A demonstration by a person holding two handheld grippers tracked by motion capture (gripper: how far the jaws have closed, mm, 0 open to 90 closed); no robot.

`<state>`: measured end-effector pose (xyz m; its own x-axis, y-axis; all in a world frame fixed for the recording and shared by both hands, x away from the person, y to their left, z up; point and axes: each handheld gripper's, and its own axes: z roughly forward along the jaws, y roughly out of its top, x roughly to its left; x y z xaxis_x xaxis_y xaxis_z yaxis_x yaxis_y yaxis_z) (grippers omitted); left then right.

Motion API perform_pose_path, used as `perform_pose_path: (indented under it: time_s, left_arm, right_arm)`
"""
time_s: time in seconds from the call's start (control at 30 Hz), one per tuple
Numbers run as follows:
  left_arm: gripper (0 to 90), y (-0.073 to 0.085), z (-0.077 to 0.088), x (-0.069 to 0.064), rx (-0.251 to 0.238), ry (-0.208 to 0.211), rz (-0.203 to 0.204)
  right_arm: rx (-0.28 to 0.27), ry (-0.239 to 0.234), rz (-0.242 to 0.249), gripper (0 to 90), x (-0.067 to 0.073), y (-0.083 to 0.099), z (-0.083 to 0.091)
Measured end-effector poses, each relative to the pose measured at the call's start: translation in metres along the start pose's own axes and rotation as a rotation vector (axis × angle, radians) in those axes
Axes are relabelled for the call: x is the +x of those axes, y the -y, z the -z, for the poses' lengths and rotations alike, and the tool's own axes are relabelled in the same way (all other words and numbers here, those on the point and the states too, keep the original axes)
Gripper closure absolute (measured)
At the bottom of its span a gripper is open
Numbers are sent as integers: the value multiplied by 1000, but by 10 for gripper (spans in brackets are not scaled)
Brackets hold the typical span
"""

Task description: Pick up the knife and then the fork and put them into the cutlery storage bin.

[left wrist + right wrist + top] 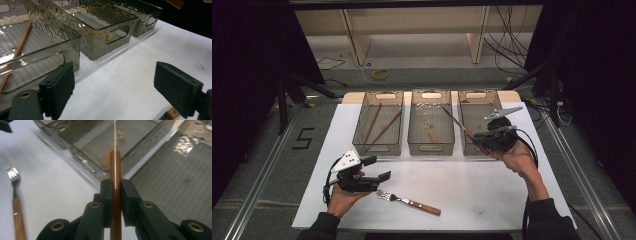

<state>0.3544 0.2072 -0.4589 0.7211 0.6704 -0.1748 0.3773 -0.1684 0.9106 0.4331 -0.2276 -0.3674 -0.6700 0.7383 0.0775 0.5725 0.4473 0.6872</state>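
The right gripper [116, 187] pinches a knife [459, 126] by its smooth reddish wooden handle, thin steel blade slanting over the middle bin [430, 145] of three smoky, ribbed plastic bins. Left of that bin, one [362, 131] holds two chopsticks [379, 125]. Nearer than the middle bin, a wood-handled fork [409, 201] lies beside the left gripper [112, 87], jaws wide, empty.

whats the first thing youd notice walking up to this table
The right gripper stands out first: its jaws are clamped on the wooden handle of a knife, blade slanting up over the right-hand bin. Next, three smoky see-through bins line the far edge of the white table, the left bin holding two chopsticks. A wooden-handled fork lies alone near the front, beside the open left gripper.
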Motion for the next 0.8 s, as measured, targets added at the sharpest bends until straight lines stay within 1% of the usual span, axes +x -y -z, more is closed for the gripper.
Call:
perform_pose_path:
  time_s: [0.3,0.4,0.6,0.8]
  left_arm:
    - [165,0,0,0,0,0,0]
    - [165,0,0,0,1,0,0]
    - [165,0,0,0,1,1,-1]
    - [166,0,0,0,0,1,-1]
  right_arm:
    - [3,51,-56,816,-27,-9,2]
    - [7,73,-66,816,-32,-11,1]
    - [13,90,-97,816,-42,-14,-2]
    - [24,120,-122,815,-52,-17,-4]
